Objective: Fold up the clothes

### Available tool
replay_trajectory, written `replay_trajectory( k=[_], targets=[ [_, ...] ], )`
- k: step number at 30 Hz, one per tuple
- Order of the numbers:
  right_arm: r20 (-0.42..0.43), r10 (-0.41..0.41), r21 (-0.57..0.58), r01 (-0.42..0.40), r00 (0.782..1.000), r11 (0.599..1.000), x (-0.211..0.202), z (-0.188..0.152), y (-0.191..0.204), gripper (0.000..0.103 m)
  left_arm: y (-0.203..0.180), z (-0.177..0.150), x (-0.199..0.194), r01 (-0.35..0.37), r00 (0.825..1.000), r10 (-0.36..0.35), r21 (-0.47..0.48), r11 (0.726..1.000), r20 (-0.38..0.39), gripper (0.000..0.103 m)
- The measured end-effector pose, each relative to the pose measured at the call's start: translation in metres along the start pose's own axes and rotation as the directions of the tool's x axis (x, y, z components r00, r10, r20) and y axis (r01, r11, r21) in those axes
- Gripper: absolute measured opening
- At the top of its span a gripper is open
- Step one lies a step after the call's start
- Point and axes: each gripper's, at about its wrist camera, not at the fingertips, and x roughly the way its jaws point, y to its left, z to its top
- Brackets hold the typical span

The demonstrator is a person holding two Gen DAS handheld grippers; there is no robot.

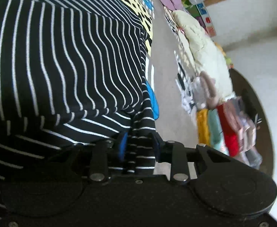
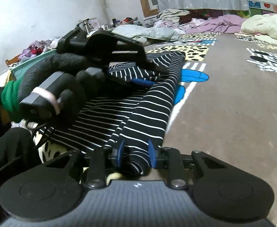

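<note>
Striped garment (image 2: 148, 113) clamped by both tongs; folded stack (image 1: 227, 132) left view only.

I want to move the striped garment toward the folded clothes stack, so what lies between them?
In the left wrist view, only bare grey-brown mat separates the striped garment from the folded clothes stack.

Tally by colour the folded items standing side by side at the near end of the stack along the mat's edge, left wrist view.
Yellow item: 1
Mint-green item: 1
Red item: 1
Total: 3
The pinkish pieces beyond the red one are too blurred to count.
</note>
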Motion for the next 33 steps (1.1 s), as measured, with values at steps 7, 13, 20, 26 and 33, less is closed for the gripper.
replay_trajectory(
  k=[7,13,20,26,33],
  targets=[
    [-0.009,-0.047,0.036,0.047,0.999,0.998,-0.009,-0.007,-0.007,0.028,-0.051,-0.021,-0.006,-0.191,0.981,0.151,0.445,0.875,0.124,0.006],
    [-0.005,-0.091,-0.02,0.091,0.996,0.996,-0.011,-0.007,0.001,0.029,-0.055,-0.03,-0.022,-0.259,0.964,0.197,0.466,0.846,0.178,0.02],
    [0.142,-0.092,-0.197,0.119,0.986,0.973,-0.023,0.0,0.026,0.029,-0.065,-0.053,-0.033,-0.24,0.965,0.132,0.557,0.796,0.226,0.02],
    [-0.03,-0.05,-0.175,0.044,0.998,0.984,0.008,-0.005,0.024,0.029,-0.05,-0.038,-0.017,-0.272,0.962,0.221,0.505,0.819,0.159,0.022],
    [0.039,0.002,-0.075,0.001,0.999,0.997,-0.017,-0.001,0.001,0.029,0.001,-0.026,-0.13,-0.437,0.858,0.35,0.177,0.882,0.375,0.029]
  ],
)
